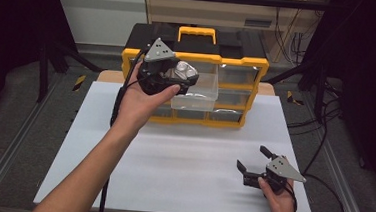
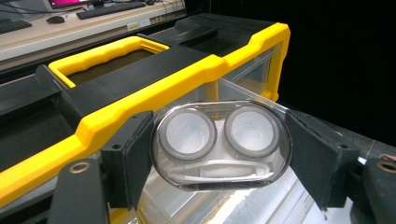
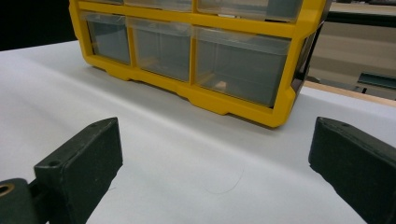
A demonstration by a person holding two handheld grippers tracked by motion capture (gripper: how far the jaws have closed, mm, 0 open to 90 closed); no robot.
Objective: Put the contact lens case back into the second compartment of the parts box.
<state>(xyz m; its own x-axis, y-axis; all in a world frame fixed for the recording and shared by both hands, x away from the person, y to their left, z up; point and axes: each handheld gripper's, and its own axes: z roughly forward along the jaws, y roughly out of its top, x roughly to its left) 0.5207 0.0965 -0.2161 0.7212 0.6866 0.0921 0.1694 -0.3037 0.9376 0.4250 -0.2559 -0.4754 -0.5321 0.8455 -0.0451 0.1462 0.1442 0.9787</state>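
contact lens case (image 2: 219, 145) clamped between left gripper (image 2: 219, 154) fingers (image 2: 128, 156)

The drawer box (image 1: 193, 81) sits at the back of my table (image 1: 172, 160). One drawer (image 1: 197, 94) sticks out of its front.

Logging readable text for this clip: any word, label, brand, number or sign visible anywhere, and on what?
None can be read.
Yellow organizer: no label or brand visible.
Clear lens case held in the left tongs: no print.
Small white tag on the background desk edge: too small and blurred.
Right tongs, open: no markings.
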